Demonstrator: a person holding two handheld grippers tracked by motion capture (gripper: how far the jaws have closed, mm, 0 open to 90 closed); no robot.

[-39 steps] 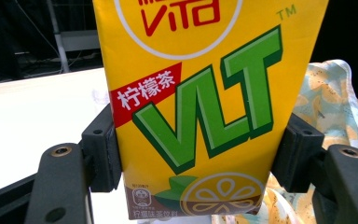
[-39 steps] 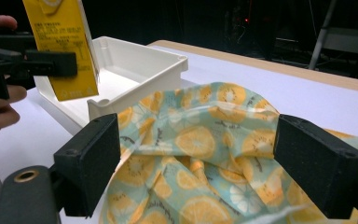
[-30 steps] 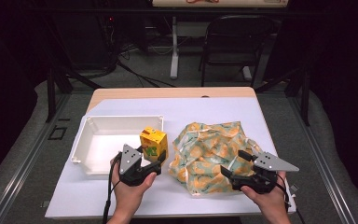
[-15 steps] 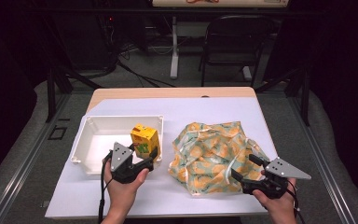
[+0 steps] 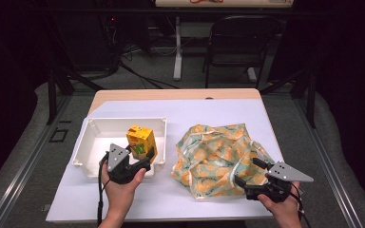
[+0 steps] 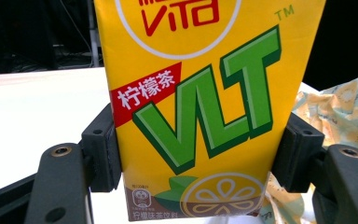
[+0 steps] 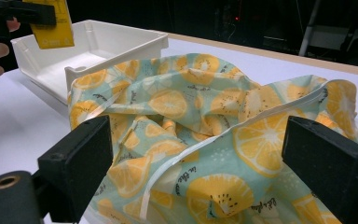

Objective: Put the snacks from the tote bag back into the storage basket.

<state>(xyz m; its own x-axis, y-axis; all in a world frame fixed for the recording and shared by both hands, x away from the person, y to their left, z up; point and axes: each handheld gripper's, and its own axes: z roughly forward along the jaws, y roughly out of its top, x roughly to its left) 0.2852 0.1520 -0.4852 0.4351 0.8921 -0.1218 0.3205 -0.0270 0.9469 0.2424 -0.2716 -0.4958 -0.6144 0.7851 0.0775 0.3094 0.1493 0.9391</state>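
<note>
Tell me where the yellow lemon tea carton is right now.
The lemon tea carton is clamped in the left claw, held above the near right corner of the white bin, left of the lemon-print cloth.

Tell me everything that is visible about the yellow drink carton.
The drink carton is a small yellow box, apparently of coated paperboard, printed with green "VLT" letters, a red label with Chinese characters, part of the word "Vita" and a lemon slice picture. It stands roughly upright, clamped on two opposite sides by the left gripper, which holds it over the near right part of the white tray.
</note>
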